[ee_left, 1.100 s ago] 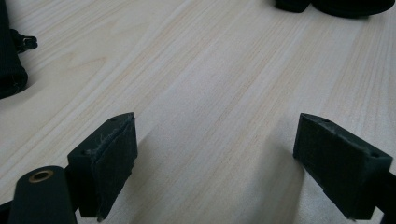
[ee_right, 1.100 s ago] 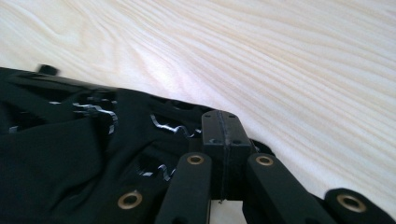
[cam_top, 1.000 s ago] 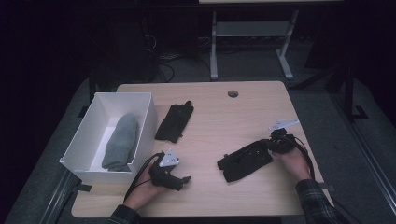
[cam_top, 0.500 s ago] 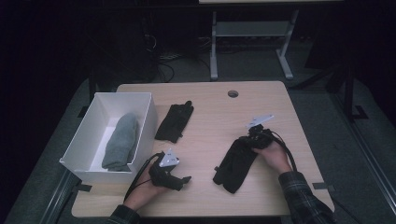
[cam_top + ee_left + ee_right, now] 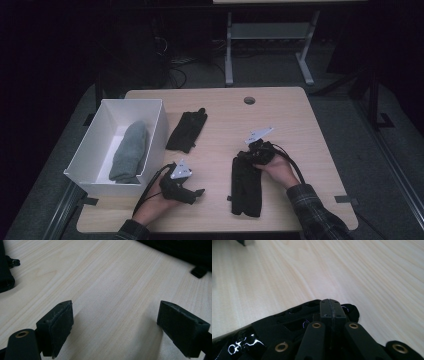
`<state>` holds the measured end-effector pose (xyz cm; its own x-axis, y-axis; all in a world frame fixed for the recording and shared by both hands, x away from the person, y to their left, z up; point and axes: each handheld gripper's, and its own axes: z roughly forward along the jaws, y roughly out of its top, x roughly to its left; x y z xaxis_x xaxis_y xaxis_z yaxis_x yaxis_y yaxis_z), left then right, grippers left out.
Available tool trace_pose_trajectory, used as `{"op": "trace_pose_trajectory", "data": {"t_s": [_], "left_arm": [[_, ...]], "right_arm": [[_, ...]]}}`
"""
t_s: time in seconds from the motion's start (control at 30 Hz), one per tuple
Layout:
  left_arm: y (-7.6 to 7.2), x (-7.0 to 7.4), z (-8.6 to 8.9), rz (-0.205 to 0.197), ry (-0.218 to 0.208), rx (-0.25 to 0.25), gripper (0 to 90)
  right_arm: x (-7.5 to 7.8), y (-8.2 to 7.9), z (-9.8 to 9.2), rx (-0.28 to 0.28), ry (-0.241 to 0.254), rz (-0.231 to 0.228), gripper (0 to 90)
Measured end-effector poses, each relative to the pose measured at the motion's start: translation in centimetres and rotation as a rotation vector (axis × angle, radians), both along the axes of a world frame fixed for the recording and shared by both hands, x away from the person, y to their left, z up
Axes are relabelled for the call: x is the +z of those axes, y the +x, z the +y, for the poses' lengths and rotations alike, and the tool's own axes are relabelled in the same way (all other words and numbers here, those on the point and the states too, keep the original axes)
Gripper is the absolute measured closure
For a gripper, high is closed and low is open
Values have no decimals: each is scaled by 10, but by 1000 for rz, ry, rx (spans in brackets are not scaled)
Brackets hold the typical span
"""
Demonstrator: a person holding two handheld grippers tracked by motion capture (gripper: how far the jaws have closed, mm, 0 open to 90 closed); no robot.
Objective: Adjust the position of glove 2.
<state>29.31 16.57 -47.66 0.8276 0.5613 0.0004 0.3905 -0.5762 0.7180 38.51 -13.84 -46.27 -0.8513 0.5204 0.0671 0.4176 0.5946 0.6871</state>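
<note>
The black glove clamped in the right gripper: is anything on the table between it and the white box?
Partly. The left gripper, jaws open, rests on the wooden table between the black fabric glove in the right gripper and the white box. Another black glove lies farther back beside the box.

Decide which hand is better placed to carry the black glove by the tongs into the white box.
Right. The right tongs are shut on the black glove; the left tongs sit open with nothing between them, though nearer the white box.
</note>
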Motion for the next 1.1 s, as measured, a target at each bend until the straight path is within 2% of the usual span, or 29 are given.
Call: {"op": "trace_pose_trajectory", "data": {"t_s": [0.13,0.3,0.37,0.63,0.77,0.8,0.93,1.0,1.1], "left_arm": [[0,0,0,0,2,-2,130],[0,0,0,0,2,-1,130],[0,0,0,0,2,-1,130],[0,0,0,2,3,16,129],[0,0,-1,1,1,24,129],[0,0,-1,0,1,25,128],[0,0,-2,-1,-1,32,128],[0,0,-2,2,-1,33,128],[0,0,-4,4,0,42,128]], "right_arm": [[5,-7,3,10,1,-13,900],[13,-19,-8,16,7,-37,900],[13,-24,-17,-5,34,-32,858],[9,-38,-55,-162,23,-55,519],[2,-47,-75,-217,11,-54,416],[0,-51,-84,-234,12,-73,398],[-5,-58,-103,-279,41,-40,340],[-9,-61,-108,-298,31,-36,296],[-13,-66,-114,-296,21,-40,259]]}}
